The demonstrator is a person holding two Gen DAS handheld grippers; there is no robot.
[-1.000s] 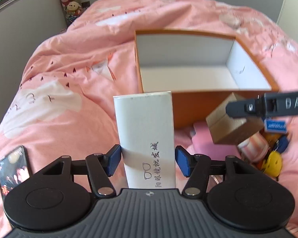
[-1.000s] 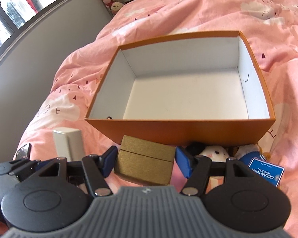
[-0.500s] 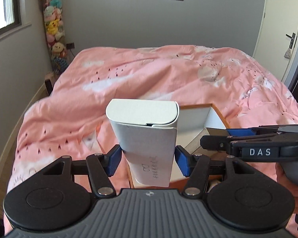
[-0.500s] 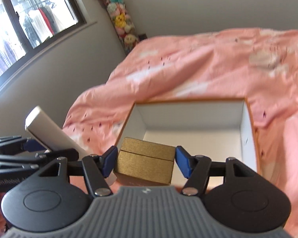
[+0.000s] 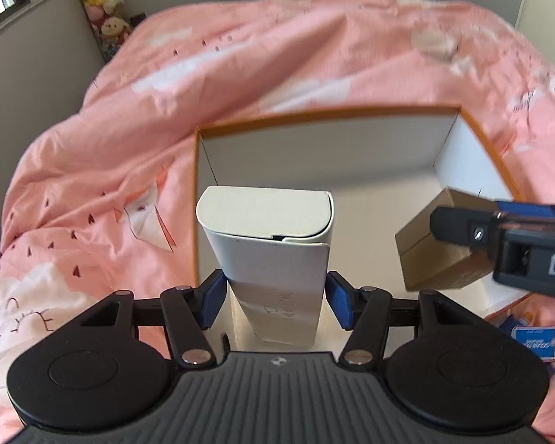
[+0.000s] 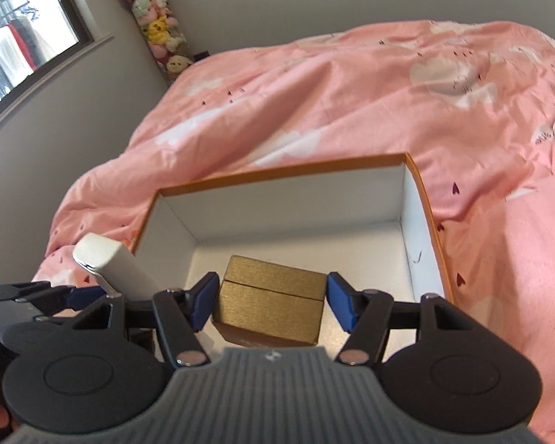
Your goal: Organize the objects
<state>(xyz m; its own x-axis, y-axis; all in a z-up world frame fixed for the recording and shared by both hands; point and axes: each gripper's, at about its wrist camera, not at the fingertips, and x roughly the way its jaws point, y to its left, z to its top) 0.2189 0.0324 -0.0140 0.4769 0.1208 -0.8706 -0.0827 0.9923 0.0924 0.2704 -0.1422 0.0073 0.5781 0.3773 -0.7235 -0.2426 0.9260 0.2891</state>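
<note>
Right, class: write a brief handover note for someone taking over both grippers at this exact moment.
Left gripper: shut on the white case, held over the orange box's left side.
Right gripper: shut on the gold box, held over the orange box's floor.
Done: both items lifted to the orange box; nothing lies inside it.
Left: lower and release both, then fetch the small items by its near right corner, such as the blue tag.

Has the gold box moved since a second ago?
Yes. The gold box, then in front of the orange box's near wall, is now held over its white floor by the right gripper.
</note>
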